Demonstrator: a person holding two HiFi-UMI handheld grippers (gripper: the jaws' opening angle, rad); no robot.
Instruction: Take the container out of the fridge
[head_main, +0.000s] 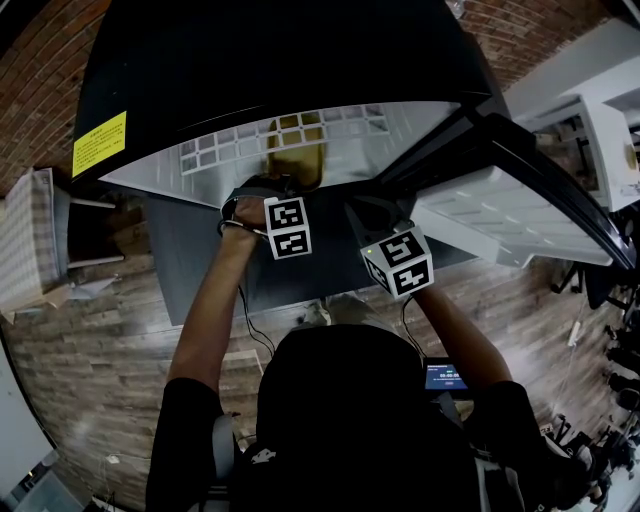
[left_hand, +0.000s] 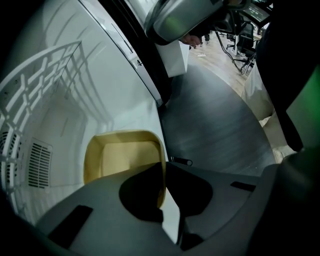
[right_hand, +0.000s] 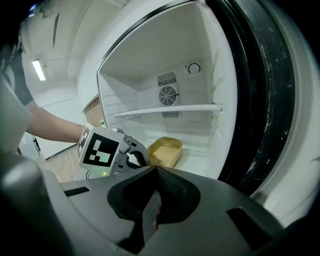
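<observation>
Container rim in left hand-held gripper

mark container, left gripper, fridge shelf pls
container (left_hand: 125, 156): left gripper view, inside floor.
left gripper (left_hand: 164, 172): left gripper view, between the fingertips, clamped on the container's wall.
shelf (right_hand: 170, 109): right gripper view, front edge.

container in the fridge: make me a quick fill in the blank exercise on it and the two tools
The container in the fridge is ____ in colour.
Of the left tool and the right tool, the one shut on the container's rim is the ____.
The right tool's jaws are together with ____ between them.
The fridge door stands ____.
Missing words: yellow; left; nothing; open.
</observation>
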